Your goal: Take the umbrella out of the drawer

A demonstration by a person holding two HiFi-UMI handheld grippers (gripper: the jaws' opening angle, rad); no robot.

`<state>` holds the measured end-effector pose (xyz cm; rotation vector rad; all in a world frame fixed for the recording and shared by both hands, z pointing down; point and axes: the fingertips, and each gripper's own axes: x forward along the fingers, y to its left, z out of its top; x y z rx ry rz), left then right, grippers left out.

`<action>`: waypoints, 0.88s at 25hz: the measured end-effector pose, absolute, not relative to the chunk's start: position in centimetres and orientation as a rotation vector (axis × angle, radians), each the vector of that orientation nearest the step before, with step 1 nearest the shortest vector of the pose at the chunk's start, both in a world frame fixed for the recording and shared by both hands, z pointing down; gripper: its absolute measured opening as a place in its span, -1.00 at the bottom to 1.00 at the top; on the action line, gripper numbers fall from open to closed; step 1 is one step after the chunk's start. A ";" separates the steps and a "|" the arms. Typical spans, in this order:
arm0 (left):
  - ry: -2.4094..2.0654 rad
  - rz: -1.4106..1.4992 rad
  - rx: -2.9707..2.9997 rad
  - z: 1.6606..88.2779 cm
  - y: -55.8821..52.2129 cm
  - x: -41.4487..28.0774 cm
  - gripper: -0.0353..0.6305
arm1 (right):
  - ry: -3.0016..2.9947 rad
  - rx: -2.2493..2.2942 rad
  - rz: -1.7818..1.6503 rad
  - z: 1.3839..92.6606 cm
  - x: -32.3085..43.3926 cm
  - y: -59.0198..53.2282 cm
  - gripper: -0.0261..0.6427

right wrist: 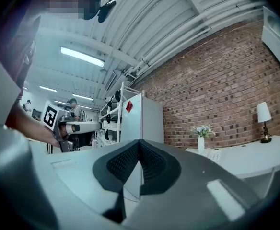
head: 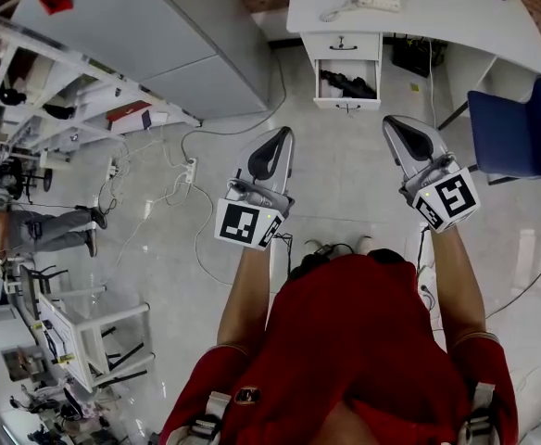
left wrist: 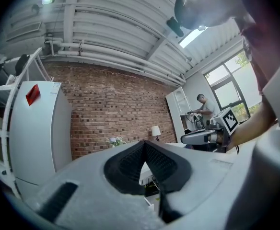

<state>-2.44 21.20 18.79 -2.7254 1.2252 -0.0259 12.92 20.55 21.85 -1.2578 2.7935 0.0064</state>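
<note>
Two closed, empty grippers: your right gripper [head: 393, 123] sits nearer than your left gripper [head: 283, 135] to the umbrella [head: 349, 86], crosswise in the drawer [head: 347, 103], upper centre.

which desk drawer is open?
The lower drawer, pulled out with the black umbrella inside; the drawer above it is shut.

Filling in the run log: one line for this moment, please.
left tongs: shut, empty | right tongs: shut, empty | umbrella: lying in open drawer, untouched | both tongs short of drawer
</note>
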 end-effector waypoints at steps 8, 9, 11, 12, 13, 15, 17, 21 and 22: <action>1.268 -0.054 -2.671 17.9 20.5 1.1 -0.87 | 2.821 -1.228 0.010 22.8 17.2 20.2 -0.89; 1.270 -0.055 -2.667 17.8 20.4 1.5 -0.87 | 2.822 -1.227 0.010 22.8 17.6 20.1 -0.89; 1.277 -0.057 -2.664 17.7 20.0 1.9 -0.87 | 2.823 -1.224 0.009 22.7 18.1 19.8 -0.89; 1.281 -0.057 -2.663 17.6 19.7 2.1 -0.87 | 2.824 -1.222 0.009 22.5 18.3 19.7 -0.89; 1.285 -0.056 -2.662 17.5 19.3 2.2 -0.87 | 2.826 -1.221 0.010 22.4 18.5 19.4 -0.89; 1.290 -0.054 -2.659 17.3 18.5 2.3 -0.87 | 2.831 -1.222 0.012 22.3 18.9 18.7 -0.89; 1.294 -0.059 -2.654 17.3 17.8 2.3 -0.87 | 2.834 -1.226 0.008 22.6 19.3 18.0 -0.89; 1.296 -0.073 -2.644 17.7 16.4 1.8 -0.87 | 2.835 -1.239 0.007 23.3 19.4 16.4 -0.89; 1.295 -0.072 -2.644 17.8 16.0 1.6 -0.87 | 2.837 -1.243 0.007 23.4 19.2 16.0 -0.89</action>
